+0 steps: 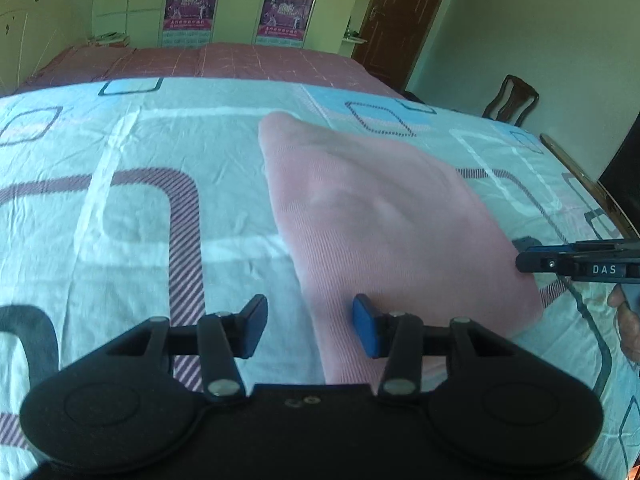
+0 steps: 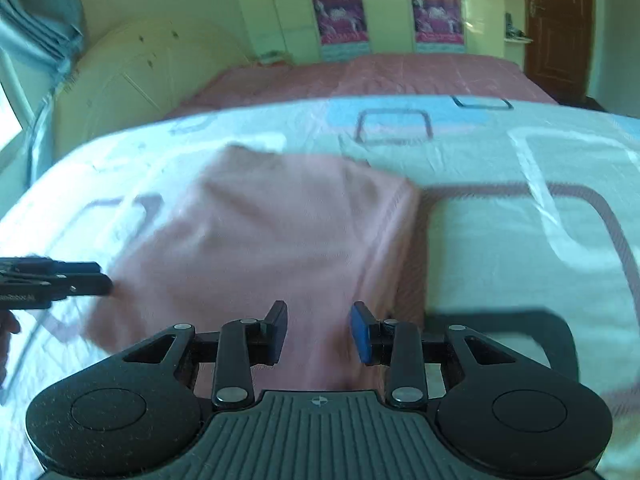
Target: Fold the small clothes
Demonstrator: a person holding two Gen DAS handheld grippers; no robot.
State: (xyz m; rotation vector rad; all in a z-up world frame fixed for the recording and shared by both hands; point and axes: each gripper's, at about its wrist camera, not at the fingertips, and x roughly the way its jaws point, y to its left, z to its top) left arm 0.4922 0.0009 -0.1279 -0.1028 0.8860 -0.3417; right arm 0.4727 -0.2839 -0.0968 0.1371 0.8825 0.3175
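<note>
**Both grippers hang open over a folded pink garment on the bed**

Left gripper hovers tilted down over the near left edge of the pink garment, its jaws apart with nothing between them; one blue pad sits above the cloth, the other above the sheet. The right gripper tilts down the same way over the garment's near right part, jaws also parted and empty, no pad pressing on the fabric.

The garment lies flat and folded into a rough rectangle on a white bedsheet printed with rounded squares in purple stripes, blue and dark outline. Beyond the sheet a pink bedspread covers the far part of the bed. Behind it stands a pale wardrobe with two purple posters, a brown door to its right, and a dark wooden chair beside the bed. A curtain hangs at the left of the right wrist view.

Nothing lies between either gripper and the cloth.

Each gripper shows in the other's view only as a dark tip at the frame's edge, beside the garment's border. A little of a hand shows at the right margin of the left view, cut off. The right view is blurred, so the garment's folds and far corners are hard to make out there.
</note>
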